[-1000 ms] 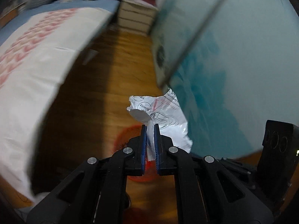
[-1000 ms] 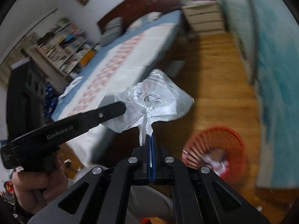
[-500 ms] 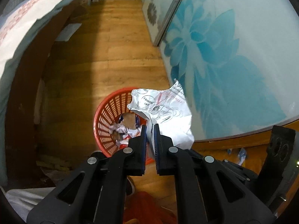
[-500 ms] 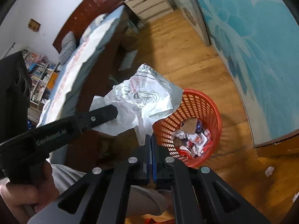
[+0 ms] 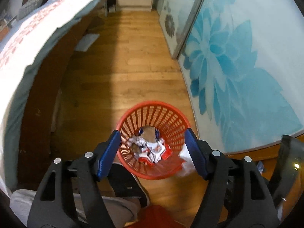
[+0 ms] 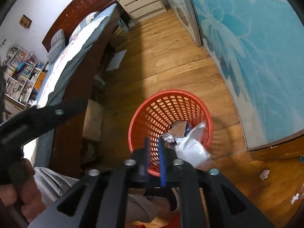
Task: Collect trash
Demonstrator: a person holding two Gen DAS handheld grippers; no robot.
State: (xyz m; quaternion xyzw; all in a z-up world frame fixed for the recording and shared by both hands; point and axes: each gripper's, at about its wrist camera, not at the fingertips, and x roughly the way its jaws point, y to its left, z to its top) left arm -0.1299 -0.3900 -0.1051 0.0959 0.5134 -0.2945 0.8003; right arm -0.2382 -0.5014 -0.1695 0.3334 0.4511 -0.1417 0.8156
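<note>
Both claws opening over red basket (image 5: 153, 114): left claw (image 5: 153, 153) spreading wide, right claw (image 6: 153, 163) parting, nothing between either now. White plastic bag (image 6: 191, 148), gripped a second ago, dropping at basket rim. More scraps (image 6: 264, 173) waiting on floor.

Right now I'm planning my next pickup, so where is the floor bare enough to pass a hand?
Bare wood floor runs between the bed and the flowered glass panel, beyond the red basket. It is crowded around the basket and the paper scraps nearby.
</note>
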